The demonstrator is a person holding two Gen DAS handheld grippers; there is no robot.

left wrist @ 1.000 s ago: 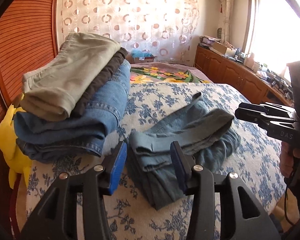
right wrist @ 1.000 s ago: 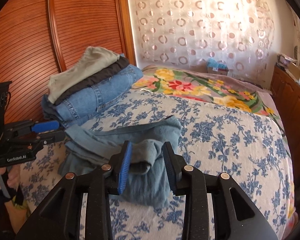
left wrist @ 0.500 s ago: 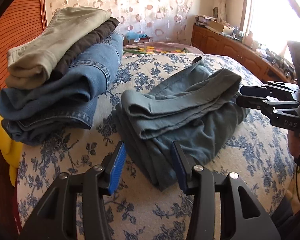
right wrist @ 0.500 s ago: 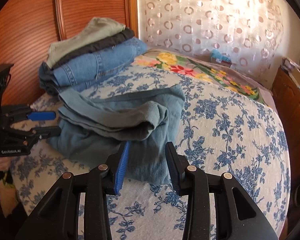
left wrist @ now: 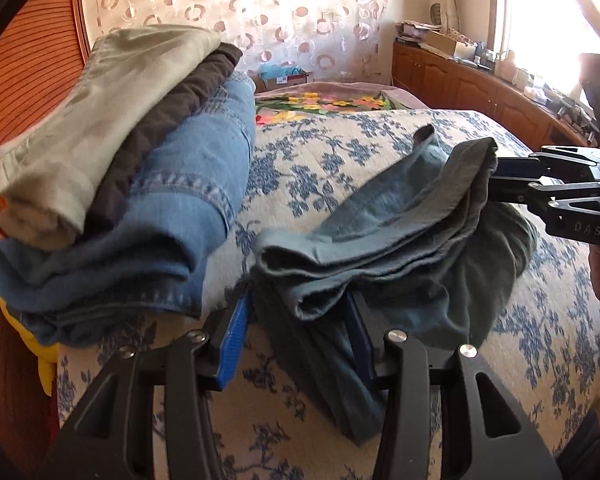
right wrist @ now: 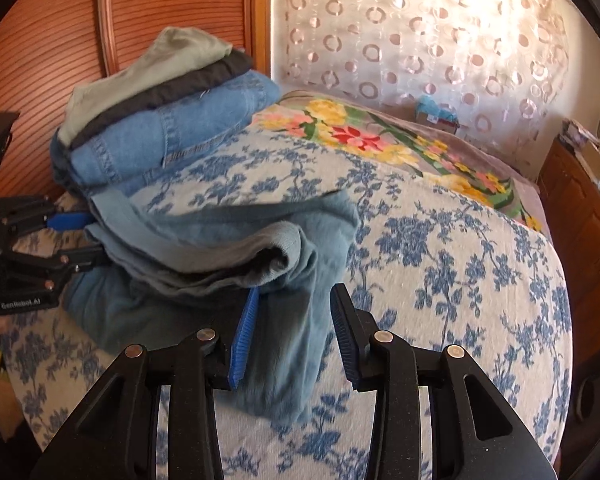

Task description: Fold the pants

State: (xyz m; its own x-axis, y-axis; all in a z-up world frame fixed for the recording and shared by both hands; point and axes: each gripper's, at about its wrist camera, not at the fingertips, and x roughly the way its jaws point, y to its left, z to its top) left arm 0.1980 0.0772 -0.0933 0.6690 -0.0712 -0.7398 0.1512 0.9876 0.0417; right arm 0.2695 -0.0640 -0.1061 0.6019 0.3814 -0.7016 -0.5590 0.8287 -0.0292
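Note:
Folded teal-blue pants (left wrist: 380,232) (right wrist: 220,240) lie in several layers on the blue-flowered bedspread (left wrist: 320,160). My left gripper (left wrist: 299,296) is open and straddles the pants' near end, with the lower layers between its blue pads. In the right wrist view it comes in from the left edge (right wrist: 98,238), against the bundle's side. My right gripper (right wrist: 297,290) is open too, with the hanging lower layer of the opposite end between its pads. In the left wrist view it reaches the bundle from the right (left wrist: 494,180). Neither pair of pads visibly presses the cloth.
A stack of folded clothes (left wrist: 140,160) (right wrist: 172,120), khaki on dark on blue denim, sits close to the left of the pants by a wooden panel (right wrist: 40,40). A yellow thing (left wrist: 44,360) pokes out under it. A flowered blanket (right wrist: 380,140) lies beyond; wooden cabinets (left wrist: 460,88) line the right.
Both grippers have moved forward and down onto the pants. They were short of the bundle before; now each straddles one end. The jaw widths look the same.

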